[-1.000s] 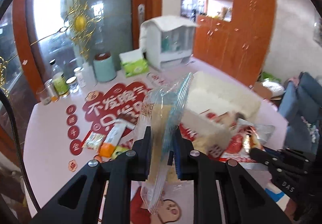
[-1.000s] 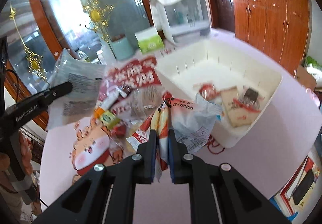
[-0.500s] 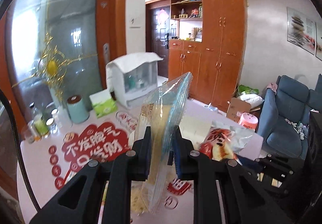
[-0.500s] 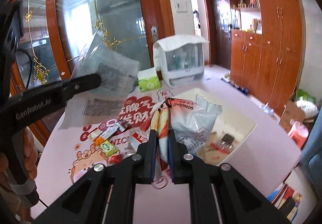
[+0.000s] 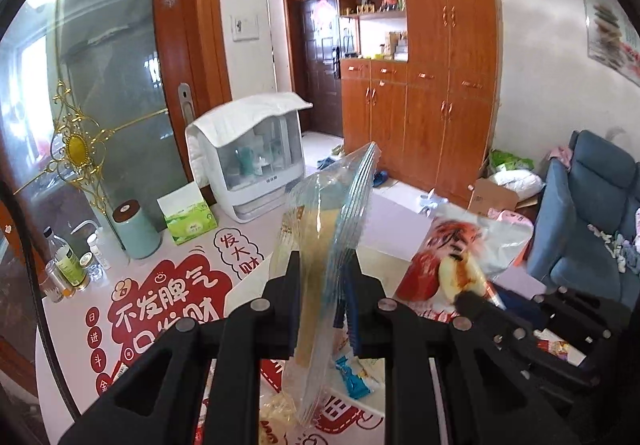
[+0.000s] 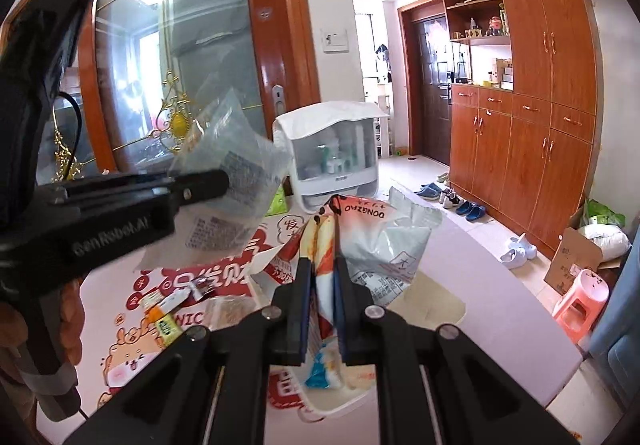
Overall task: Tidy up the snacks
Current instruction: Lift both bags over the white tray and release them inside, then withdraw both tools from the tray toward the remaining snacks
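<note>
Gripping one clear packet (image 5: 320,277) in my closed left gripper (image 5: 322,277), I am pinching one red-and-white snack bag (image 6: 360,241) in my closed right gripper (image 6: 322,285); white bin (image 6: 436,301) at 6 o'clock, mostly hidden.

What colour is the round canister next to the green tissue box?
Pale mint green canister with a dark brown lid; clearest in the left wrist view.

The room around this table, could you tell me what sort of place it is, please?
Most likely a home's living and dining room: a wooden cabinet by the entry door, a blue sofa, and shoes on the tiled floor.
</note>
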Demonstrator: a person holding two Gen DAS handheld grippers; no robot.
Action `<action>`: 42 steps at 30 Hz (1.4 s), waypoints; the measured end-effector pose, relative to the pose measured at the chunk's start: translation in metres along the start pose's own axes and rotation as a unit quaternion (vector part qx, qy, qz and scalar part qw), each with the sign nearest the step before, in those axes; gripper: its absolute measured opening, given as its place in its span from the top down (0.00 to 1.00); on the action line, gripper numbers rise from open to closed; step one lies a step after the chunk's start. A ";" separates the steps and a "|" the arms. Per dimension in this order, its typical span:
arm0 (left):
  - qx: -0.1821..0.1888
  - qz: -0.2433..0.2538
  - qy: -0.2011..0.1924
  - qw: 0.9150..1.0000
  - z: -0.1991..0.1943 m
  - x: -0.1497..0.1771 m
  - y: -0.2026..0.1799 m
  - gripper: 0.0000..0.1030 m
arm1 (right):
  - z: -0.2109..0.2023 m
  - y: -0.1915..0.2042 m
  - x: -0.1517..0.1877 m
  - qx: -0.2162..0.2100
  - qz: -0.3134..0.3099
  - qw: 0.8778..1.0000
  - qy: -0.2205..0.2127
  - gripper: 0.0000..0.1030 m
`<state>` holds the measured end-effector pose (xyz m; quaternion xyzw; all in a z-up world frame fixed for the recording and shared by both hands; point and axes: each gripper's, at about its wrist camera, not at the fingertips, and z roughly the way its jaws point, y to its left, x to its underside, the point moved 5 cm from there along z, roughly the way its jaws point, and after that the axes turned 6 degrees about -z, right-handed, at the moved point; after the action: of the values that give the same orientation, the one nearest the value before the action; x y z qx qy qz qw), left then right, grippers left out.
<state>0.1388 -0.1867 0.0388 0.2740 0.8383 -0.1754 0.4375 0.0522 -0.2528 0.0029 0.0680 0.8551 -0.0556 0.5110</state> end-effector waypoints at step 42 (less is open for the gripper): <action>-0.122 -0.005 0.101 0.987 0.074 0.027 -0.018 0.15 | 0.087 -0.071 0.036 -0.051 0.047 0.990 0.119 0.40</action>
<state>0.1626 -0.2321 -0.0239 0.2310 0.8945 -0.0456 0.3801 0.0987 -0.3350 -0.0680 0.0882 0.9074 0.0211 0.4103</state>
